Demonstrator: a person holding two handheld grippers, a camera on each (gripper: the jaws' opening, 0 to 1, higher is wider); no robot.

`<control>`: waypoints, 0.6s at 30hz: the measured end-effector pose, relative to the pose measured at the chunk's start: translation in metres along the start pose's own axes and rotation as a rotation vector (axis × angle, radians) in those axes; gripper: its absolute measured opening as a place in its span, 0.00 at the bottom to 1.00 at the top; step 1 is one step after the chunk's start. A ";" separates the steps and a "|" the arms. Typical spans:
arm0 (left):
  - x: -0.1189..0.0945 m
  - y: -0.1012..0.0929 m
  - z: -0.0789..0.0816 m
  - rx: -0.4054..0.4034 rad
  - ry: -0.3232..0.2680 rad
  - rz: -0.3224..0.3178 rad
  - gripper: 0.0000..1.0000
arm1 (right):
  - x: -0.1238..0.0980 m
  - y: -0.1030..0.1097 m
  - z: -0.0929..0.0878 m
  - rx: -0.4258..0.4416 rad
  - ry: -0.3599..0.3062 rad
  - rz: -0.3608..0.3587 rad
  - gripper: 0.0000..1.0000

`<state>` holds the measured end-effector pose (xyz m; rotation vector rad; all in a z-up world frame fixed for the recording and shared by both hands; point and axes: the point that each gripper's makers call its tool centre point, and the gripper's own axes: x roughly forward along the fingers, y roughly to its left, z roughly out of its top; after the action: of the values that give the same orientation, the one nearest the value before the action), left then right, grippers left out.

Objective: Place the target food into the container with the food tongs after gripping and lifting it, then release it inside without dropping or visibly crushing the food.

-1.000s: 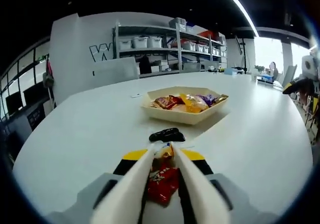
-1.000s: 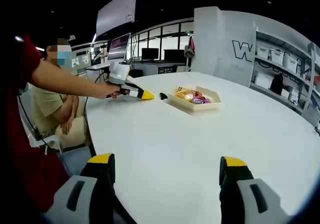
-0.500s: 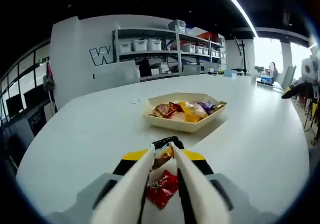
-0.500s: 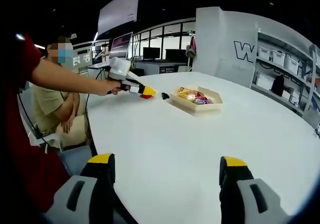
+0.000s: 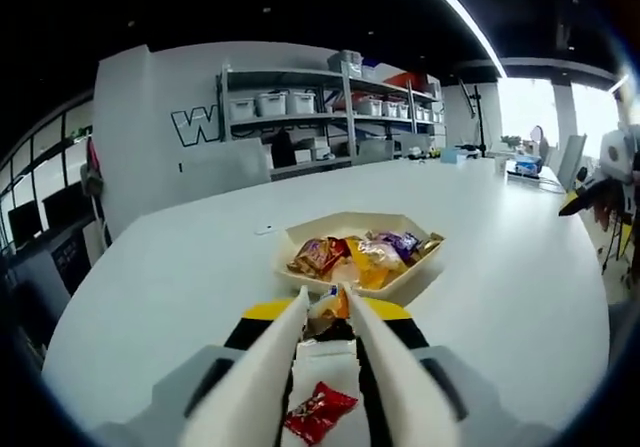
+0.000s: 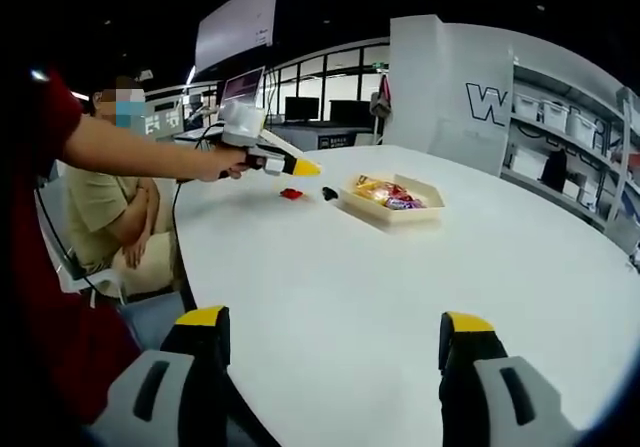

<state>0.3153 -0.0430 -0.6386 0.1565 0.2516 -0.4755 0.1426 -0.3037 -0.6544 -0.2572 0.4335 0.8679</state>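
My left gripper (image 5: pixel 328 312) is shut on white food tongs (image 5: pixel 262 377), whose arms meet just before a cream tray (image 5: pixel 402 283) of wrapped snacks. A red snack packet (image 5: pixel 318 413) lies flat on the white table below the tongs, apart from them. A small brownish-orange bit shows at the tong tips; I cannot tell whether it is gripped. In the right gripper view the left gripper (image 6: pixel 290 165) hovers above the red packet (image 6: pixel 291 194), left of the tray (image 6: pixel 390 213). My right gripper (image 6: pixel 335 319) is open over the near table edge, holding nothing.
A small black object (image 6: pixel 329 194) lies between the red packet and the tray. A seated person (image 6: pixel 110 212) is beyond the table's left edge, behind the arm (image 6: pixel 130 155) holding the left gripper. Shelves with bins (image 5: pixel 300 102) stand behind the table.
The left gripper has risen with the tongs and moved toward the tray. The red packet is out from between the tong arms and lies on the table. The right gripper has not moved.
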 end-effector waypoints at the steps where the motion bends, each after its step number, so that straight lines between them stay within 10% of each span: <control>1: 0.001 -0.001 0.002 0.003 0.001 -0.002 0.21 | 0.000 0.000 0.000 0.000 0.000 0.000 0.85; 18: 0.031 -0.020 0.045 0.060 -0.031 -0.059 0.22 | -0.002 -0.001 0.000 0.005 -0.001 -0.005 0.85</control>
<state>0.3412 -0.0831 -0.6059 0.2001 0.2122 -0.5441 0.1426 -0.3060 -0.6536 -0.2527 0.4340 0.8619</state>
